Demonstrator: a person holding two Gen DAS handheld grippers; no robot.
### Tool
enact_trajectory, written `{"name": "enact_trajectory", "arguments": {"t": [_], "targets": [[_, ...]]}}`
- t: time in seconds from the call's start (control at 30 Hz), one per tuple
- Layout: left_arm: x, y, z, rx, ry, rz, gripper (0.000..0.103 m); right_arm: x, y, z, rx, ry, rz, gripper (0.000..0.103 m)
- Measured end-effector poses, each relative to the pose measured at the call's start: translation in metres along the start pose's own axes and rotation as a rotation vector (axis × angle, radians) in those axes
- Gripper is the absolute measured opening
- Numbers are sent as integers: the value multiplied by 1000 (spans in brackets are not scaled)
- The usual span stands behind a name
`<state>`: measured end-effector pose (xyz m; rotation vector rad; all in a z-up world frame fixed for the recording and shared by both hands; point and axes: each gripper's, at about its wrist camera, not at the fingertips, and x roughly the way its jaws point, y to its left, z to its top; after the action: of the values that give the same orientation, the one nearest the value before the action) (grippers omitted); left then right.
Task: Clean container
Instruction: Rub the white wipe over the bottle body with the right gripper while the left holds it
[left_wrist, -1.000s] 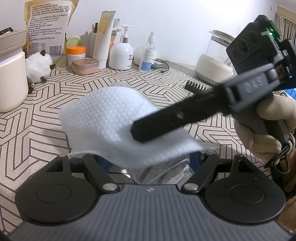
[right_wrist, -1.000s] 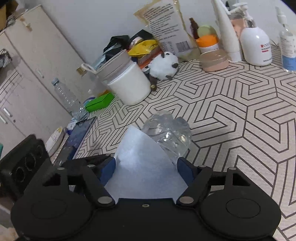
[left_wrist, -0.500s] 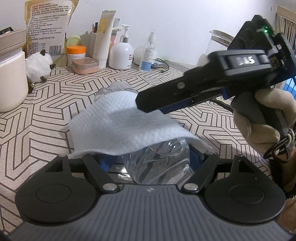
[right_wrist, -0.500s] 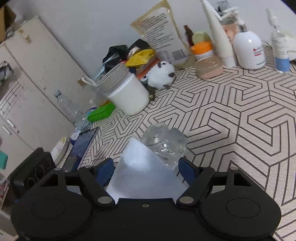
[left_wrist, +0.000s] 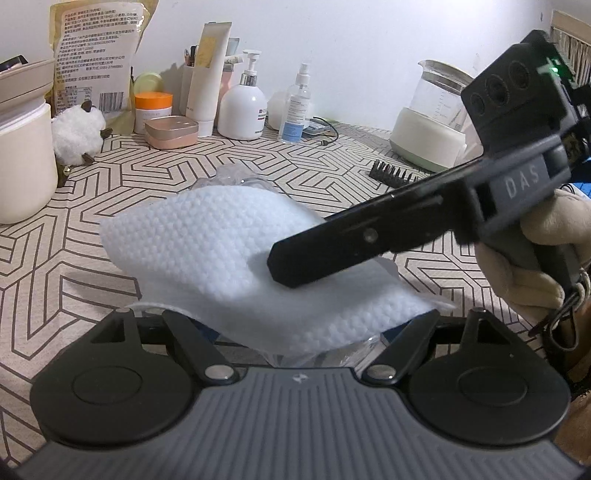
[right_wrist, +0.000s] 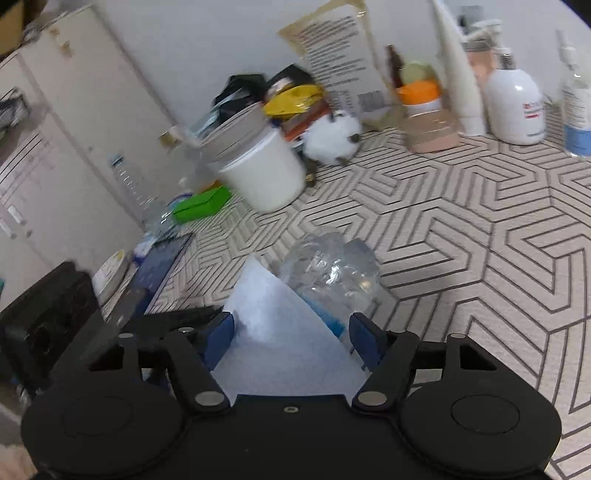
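Note:
A clear plastic container (right_wrist: 332, 271) lies on its side between my left gripper's fingers, which grip its near end; in the left wrist view only its far end (left_wrist: 236, 177) and a bit near my palm show. My left gripper (left_wrist: 299, 325) is shut on it. A white textured wipe (left_wrist: 221, 251) is draped over the container. My right gripper (right_wrist: 291, 332) is shut on the wipe (right_wrist: 280, 332) and presses it onto the container; in the left wrist view its black finger (left_wrist: 354, 240) comes in from the right.
The patterned tablecloth (left_wrist: 332, 162) carries a white canister (left_wrist: 22, 155), a plush sheep (left_wrist: 77, 136), a pink case (left_wrist: 171, 131), a pump bottle (left_wrist: 242, 107), a spray bottle (left_wrist: 295, 110), a glass kettle (left_wrist: 432, 122) and a black comb (left_wrist: 391, 173).
My right gripper has swung back down and toward me across the container, dragging the wipe over it so it covers more of the container than half a second ago.

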<state>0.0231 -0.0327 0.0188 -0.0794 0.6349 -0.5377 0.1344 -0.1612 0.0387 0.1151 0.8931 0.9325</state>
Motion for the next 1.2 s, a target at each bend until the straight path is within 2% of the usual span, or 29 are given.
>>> {"name": "enact_trajectory", "arguments": {"t": [0.27, 0.57, 0.73, 0.9, 1.03, 1.1, 1.2], "targets": [[0, 0, 0, 5, 2, -1, 80, 0, -5, 1, 14, 4, 17, 77], [1, 0, 1, 14, 6, -5, 79, 7, -26, 9, 94, -24, 19, 75], [1, -1, 1, 17, 7, -9, 78, 5, -34, 14, 119, -75, -19, 75], [2, -2, 1, 15, 5, -10, 78, -2, -39, 14, 151, -83, -24, 75], [2, -3, 1, 14, 4, -12, 78, -14, -34, 15, 142, -102, 10, 75], [2, -3, 1, 13, 4, -12, 78, -16, -33, 14, 145, -83, 17, 76], [1, -4, 1, 11, 3, -12, 78, -7, -37, 10, 207, -9, 126, 74]]}}
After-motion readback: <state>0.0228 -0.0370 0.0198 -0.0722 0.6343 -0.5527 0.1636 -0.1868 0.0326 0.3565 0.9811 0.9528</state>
